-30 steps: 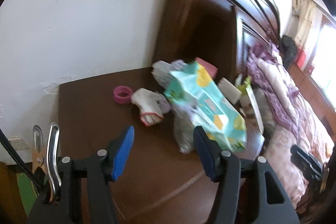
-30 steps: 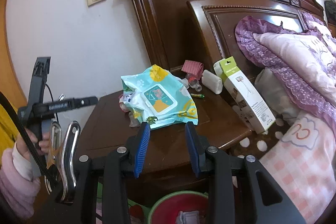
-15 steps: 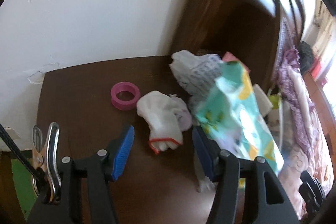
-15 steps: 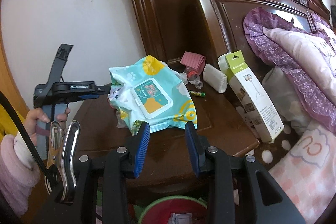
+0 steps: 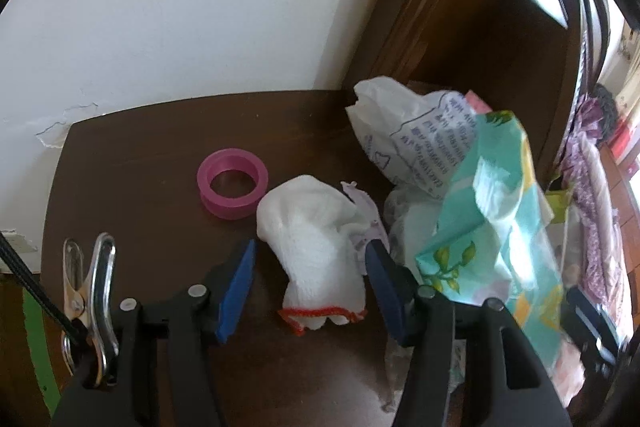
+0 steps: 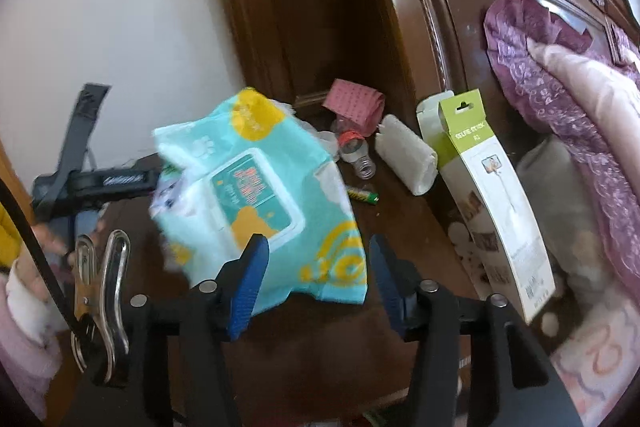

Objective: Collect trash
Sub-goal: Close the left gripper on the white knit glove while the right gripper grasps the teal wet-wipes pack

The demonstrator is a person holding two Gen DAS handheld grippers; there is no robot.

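A crumpled white cloth with a red hem [image 5: 316, 239] lies on the dark wooden nightstand [image 5: 132, 163]. My left gripper [image 5: 310, 255] is open, its blue pads on either side of the cloth, apart from it. A teal wet-wipe pack [image 5: 496, 219] lies to its right, with a white printed plastic bag [image 5: 416, 131] behind. In the right wrist view my right gripper [image 6: 318, 259] is open, straddling the near edge of the teal pack [image 6: 256, 199]. The left gripper's black body [image 6: 92, 183] shows at the left there.
A pink tape ring [image 5: 233, 183] sits left of the cloth. A small clear bottle [image 6: 354, 151], a battery [image 6: 362, 195], a white roll [image 6: 406, 155], a pink packet [image 6: 354, 105] and a green-white selfie-stick box [image 6: 492, 203] lie near the headboard [image 6: 460, 39]. Bedding [image 6: 580, 99] fills the right.
My left gripper has moved forward so its pads now flank the white cloth. My right gripper has moved closer to the teal pack and has opened wider.
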